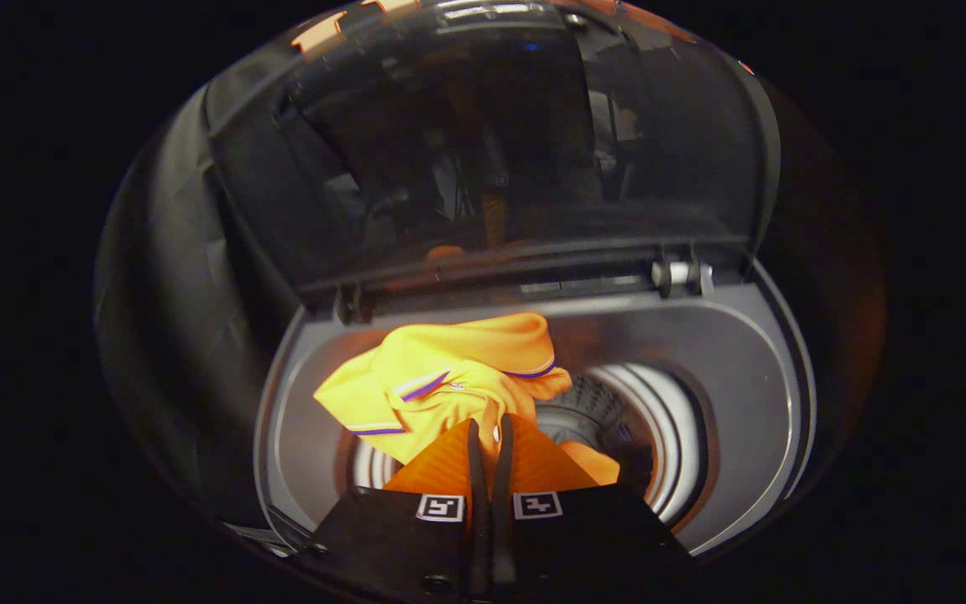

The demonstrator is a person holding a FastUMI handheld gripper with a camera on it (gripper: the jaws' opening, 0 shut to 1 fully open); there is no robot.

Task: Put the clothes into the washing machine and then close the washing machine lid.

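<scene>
The gripper (490,436) is seen poised over the open top of the washing machine (726,369), and its two fingers (474,457) are drawn almost together, with only a thin slit left between them. In that slit a fold of an orange garment (449,377) is pinched, so the cloth is clamped from both sides.

The garment is bunched just ahead of the fingertips and beyond them. It is a bright orange knit piece, trimmed with narrow white and purple stripes along what looks like a collar or cuff edge. Its bulk is spread crosswise to the fingers, the long axis running from one side of the opening toward the other, with the striped band curved along the far edge. One lobe is draped over the grey top panel at the rim of the opening, near the hinge side; the rest is hung over the mouth of the drum (659,436). More orange fabric is gathered on either side of the fingers, close to their base.

Under the cloth, the drum's pale ringed wall and perforated inner surface are glimpsed, mostly beside the garment.

The lid (483,143) is raised upright behind the opening, its dark transparent pane turned toward the gripper, and dim reflections are carried in it. A hinge fitting (680,273) is seen at the lid's lower edge.
</scene>
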